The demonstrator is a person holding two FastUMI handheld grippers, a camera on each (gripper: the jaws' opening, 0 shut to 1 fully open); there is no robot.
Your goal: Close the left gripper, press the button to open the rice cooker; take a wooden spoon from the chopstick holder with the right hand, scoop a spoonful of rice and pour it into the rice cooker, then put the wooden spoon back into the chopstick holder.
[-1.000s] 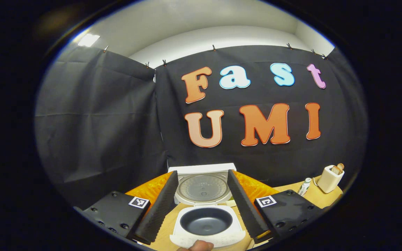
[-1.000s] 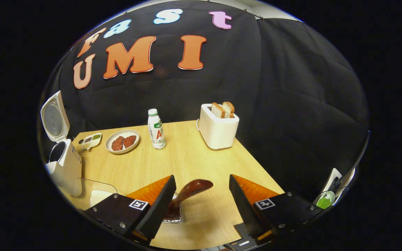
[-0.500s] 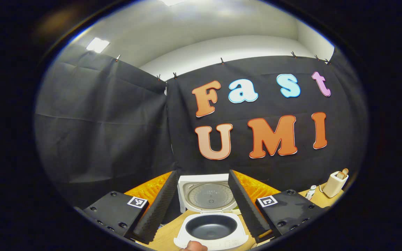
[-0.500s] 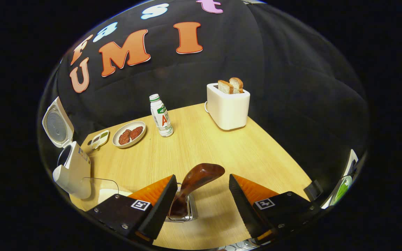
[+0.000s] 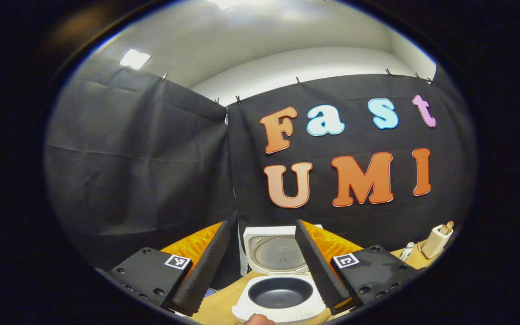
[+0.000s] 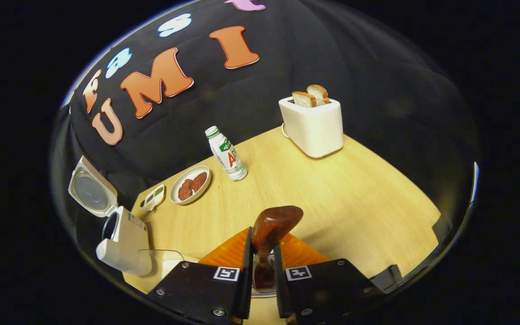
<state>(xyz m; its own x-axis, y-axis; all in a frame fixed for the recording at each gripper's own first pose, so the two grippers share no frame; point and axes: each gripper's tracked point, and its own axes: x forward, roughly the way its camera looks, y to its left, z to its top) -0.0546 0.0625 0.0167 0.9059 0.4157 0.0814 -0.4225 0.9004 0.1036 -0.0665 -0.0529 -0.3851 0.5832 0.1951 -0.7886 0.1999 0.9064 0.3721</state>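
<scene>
While the right hand-held gripper [image 6: 260,253] clenches the upright spoon [image 6: 272,230], the cooker [image 6: 122,237] lies open to its left; left hand-held gripper [image 5: 260,266] released.

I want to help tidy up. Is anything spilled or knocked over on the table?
Nothing stands out. The rice cooker has its lid up, the bottle and toaster stand upright, and the right hand-held gripper holds the wooden spoon.

Black cloth wall [image 5: 142,180] clipped along its top edge, white ceiling [image 5: 251,40] with a bright light panel [image 5: 134,58] above, light wooden table [image 6: 332,189] below.
</scene>
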